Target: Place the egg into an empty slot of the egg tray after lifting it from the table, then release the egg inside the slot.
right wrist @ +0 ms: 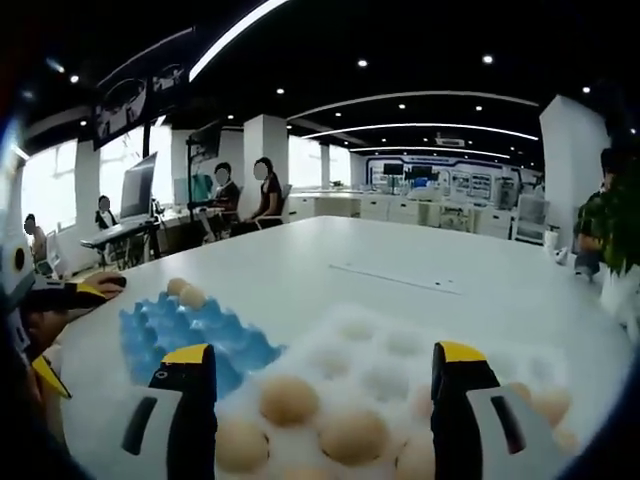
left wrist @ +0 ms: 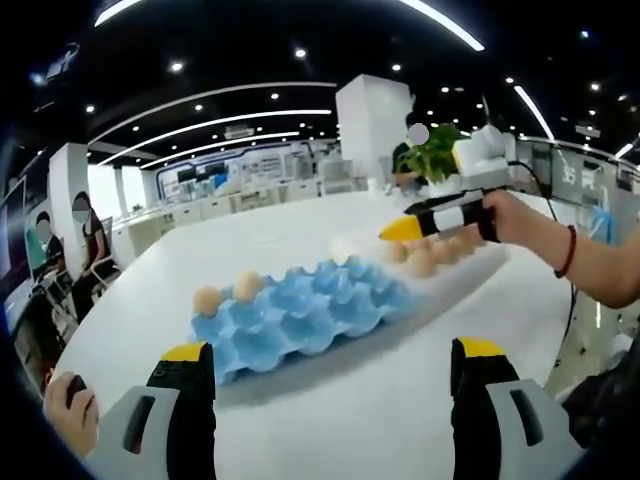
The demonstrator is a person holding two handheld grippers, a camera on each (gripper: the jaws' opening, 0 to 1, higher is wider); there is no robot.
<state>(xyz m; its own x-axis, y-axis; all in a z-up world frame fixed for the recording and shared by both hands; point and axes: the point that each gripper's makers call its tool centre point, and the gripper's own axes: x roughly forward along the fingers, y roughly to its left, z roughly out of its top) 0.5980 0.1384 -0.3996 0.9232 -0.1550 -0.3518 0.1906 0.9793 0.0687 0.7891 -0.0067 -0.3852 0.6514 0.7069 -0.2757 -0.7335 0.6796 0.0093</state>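
Both claws hang over the white counter (left wrist: 350, 400), nothing carried. The left claw (left wrist: 335, 375) has its jaws spread wide, empty, with the blue egg tray (left wrist: 290, 315) just ahead; two eggs (left wrist: 228, 292) sit in slots at its far corner and the rest of the slots look empty. The right claw (right wrist: 325, 385), jaws apart too, hovers above a white tray (right wrist: 400, 355) with several brown eggs (right wrist: 290, 398) in it. No egg is gripped, so by my read the pick, the carry and the release are all still to come. Around them is a big bright open office: ceiling light strips, desks, seated people, a green plant (left wrist: 435, 150).
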